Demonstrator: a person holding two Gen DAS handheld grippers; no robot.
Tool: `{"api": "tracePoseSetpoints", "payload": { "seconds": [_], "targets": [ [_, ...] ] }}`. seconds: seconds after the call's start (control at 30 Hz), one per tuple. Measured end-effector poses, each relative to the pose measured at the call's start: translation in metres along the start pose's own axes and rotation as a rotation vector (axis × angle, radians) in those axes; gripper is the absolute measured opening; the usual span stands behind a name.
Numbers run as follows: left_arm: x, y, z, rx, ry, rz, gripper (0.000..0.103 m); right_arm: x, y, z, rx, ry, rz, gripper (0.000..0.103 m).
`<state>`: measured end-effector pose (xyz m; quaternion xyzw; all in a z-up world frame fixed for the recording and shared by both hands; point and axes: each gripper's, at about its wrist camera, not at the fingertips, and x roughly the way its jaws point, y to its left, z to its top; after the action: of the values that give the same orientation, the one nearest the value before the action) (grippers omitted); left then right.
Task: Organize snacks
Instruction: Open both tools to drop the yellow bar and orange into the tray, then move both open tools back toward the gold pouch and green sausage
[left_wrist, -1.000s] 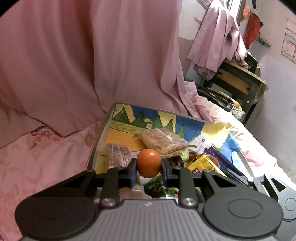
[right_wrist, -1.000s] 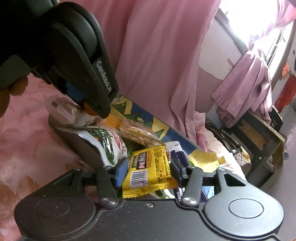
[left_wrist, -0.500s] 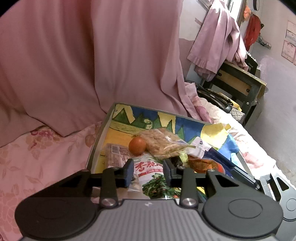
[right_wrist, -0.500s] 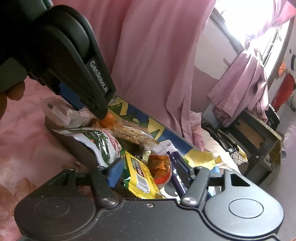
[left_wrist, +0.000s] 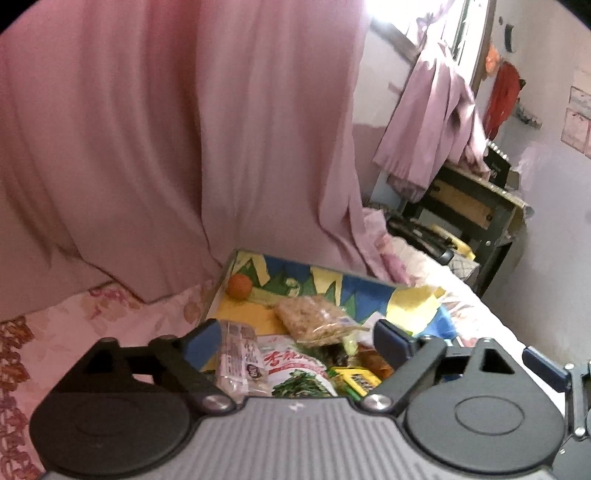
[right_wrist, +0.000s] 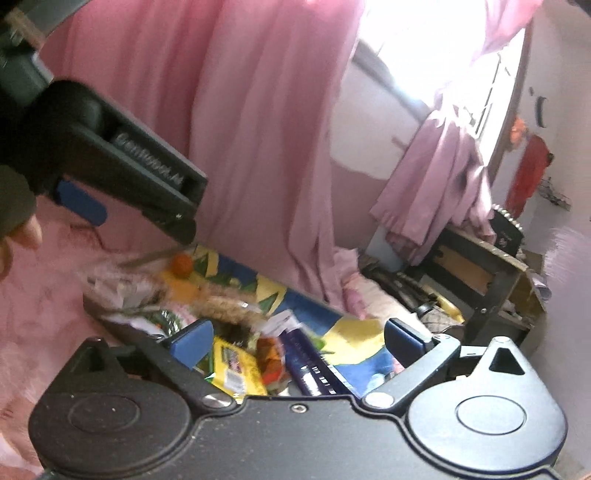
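Right wrist view blurs the tray (right_wrist: 354, 317) – both tools gape, snack packets (right_wrist: 236, 365) part-hidden.

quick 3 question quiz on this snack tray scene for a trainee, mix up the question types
1. True or false: the left gripper is shut on the orange ball.
2. Where in the tray does the orange ball lie? A) far left corner B) under the yellow packet C) off the tray, on the bedding
3. Fill in: the right gripper has its jaws ____, holding nothing.

Key: 1 false, its jaws are wide apart and the ball lies far beyond them; 2 A; 3 open.
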<state>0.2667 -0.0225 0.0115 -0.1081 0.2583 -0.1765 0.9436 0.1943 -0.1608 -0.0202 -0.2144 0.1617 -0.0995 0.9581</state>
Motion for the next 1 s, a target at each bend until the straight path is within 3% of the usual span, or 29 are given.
{"api": "tracePoseSetpoints", "payload": {
  "seconds": [0.27, 0.63, 1.0],
  "targets": [
    [-0.053, -0.021, -0.006, 0.041, -0.081, 0.018, 0.102, -0.054, -0.034, 0.002, 0.072, -0.036, -0.027, 0.102],
    [-0.106, -0.034, -0.040, 0.096, -0.058, 0.056, 0.103, -0.115, -0.070, -0.008, 0.220, -0.029, -0.005, 0.102],
    [-0.123, -0.047, -0.080, 0.170, 0.056, 0.069, 0.103, -0.123, -0.077, -0.028, 0.321, 0.171, 0.101, 0.102]
  ]
}}
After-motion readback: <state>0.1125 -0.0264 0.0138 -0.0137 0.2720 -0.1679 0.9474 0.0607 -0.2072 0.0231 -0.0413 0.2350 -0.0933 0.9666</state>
